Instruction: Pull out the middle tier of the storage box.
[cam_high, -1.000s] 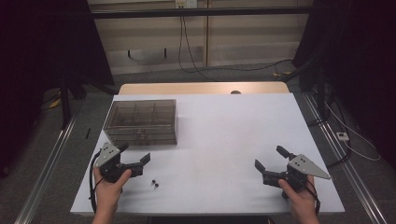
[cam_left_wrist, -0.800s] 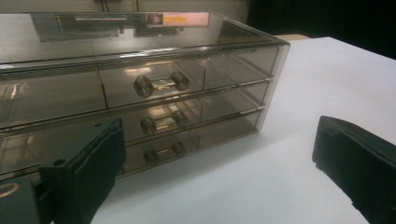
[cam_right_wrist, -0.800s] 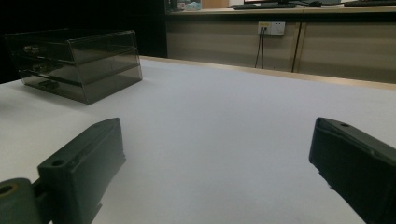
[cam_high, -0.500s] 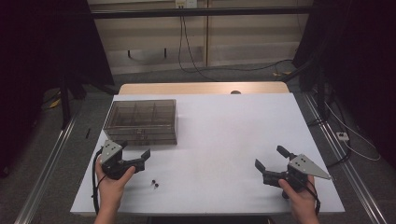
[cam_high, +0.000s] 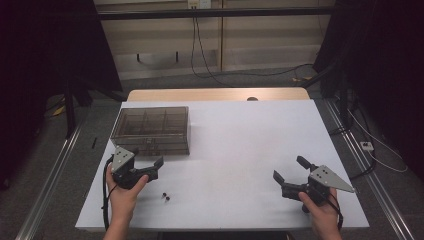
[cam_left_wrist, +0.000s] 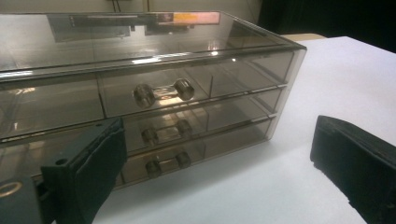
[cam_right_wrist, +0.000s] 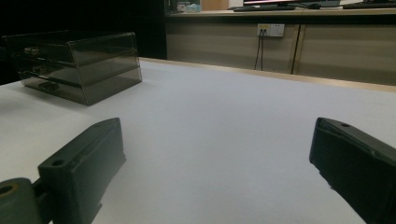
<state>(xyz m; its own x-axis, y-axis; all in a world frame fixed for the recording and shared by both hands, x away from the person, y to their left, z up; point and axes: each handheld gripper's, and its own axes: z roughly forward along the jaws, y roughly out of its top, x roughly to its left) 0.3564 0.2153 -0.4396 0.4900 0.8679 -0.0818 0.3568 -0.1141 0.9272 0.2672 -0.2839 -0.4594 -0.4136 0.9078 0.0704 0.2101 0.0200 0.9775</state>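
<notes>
1. With both hands low at the near edge of the white table (cam_high: 235, 145), I find my left gripper (cam_high: 150, 172) at about 8 o'clock on the tabletop, its jaws spread wide and holding nothing.
2. Directly ahead of that gripper, toward 12 o'clock from it, stands the smoked clear drawer cabinet (cam_high: 152, 129); the jaws are near its front face but apart from it.
3. From the left gripper view, the cabinet (cam_left_wrist: 154, 88) shows three stacked drawers, each shut, each with a clear bar handle (cam_left_wrist: 163, 93) on two dark studs. The left jaw overlaps the lower drawers in the picture; I cannot tell whether it touches.
4. Two small dark objects (cam_high: 165, 196) lie on the table at 4 o'clock from the left gripper, just beside my left hand (cam_high: 122, 192). They are too small to identify.
5. My right gripper (cam_high: 292, 175) sits at about 4 o'clock on the tabletop, well apart from the cabinet, jaws wide open and empty.
</notes>
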